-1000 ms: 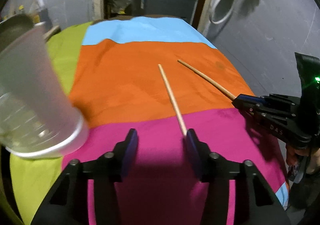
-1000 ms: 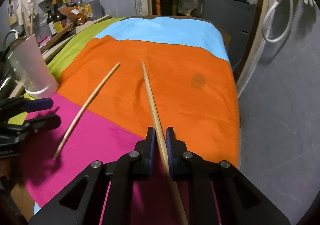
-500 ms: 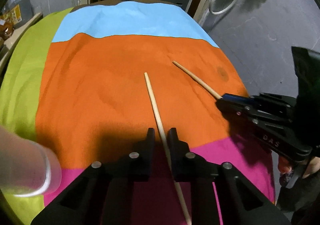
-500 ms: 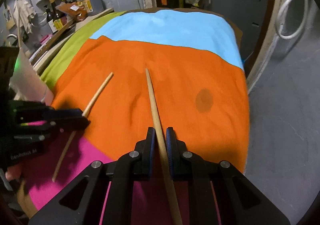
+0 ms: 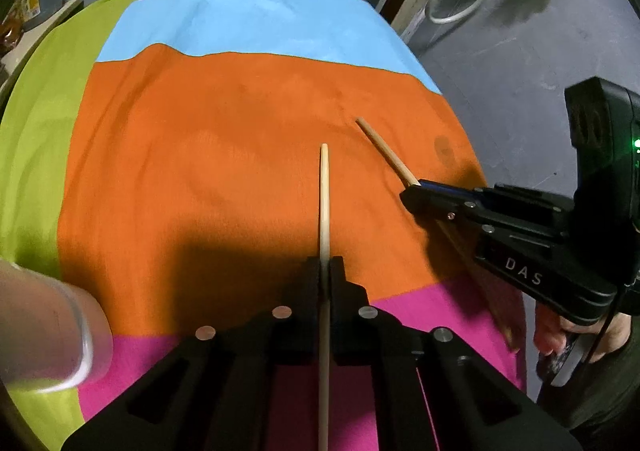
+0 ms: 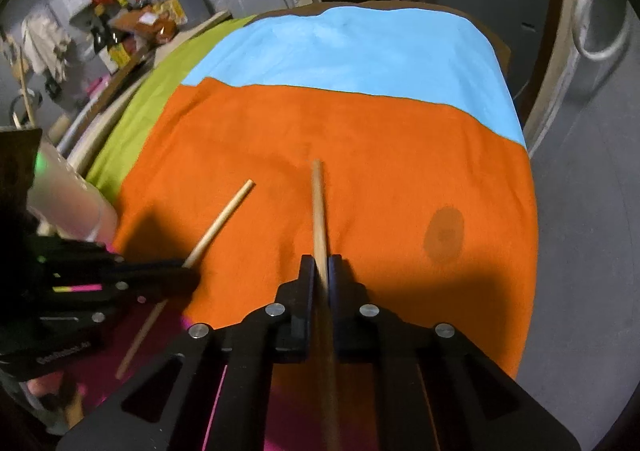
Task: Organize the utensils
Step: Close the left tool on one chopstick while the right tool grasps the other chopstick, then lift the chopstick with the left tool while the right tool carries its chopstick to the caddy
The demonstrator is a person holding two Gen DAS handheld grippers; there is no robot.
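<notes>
Two wooden chopsticks are held over a table with a striped cloth [image 5: 224,139]. My left gripper [image 5: 325,265] is shut on one chopstick [image 5: 324,195], which points forward between its fingers, tip raised over the orange stripe. My right gripper [image 6: 321,263] is shut on the other chopstick [image 6: 318,203] the same way. In the left wrist view the right gripper [image 5: 416,189] comes in from the right, its chopstick [image 5: 384,149] sticking out to the upper left. In the right wrist view the left gripper [image 6: 188,269] comes in from the left with its chopstick [image 6: 224,217].
A translucent plastic cup [image 5: 48,335] stands at the left on the cloth, also seen as the cup [image 6: 68,195] in the right wrist view. Bottles and clutter [image 6: 132,27] sit on a shelf at the far left. A dark stain [image 6: 444,229] marks the orange stripe.
My left gripper closed on its chopstick and lifted it off the cloth. Both grippers moved forward over the orange stripe. The cup slid toward the lower left of the left wrist view.
</notes>
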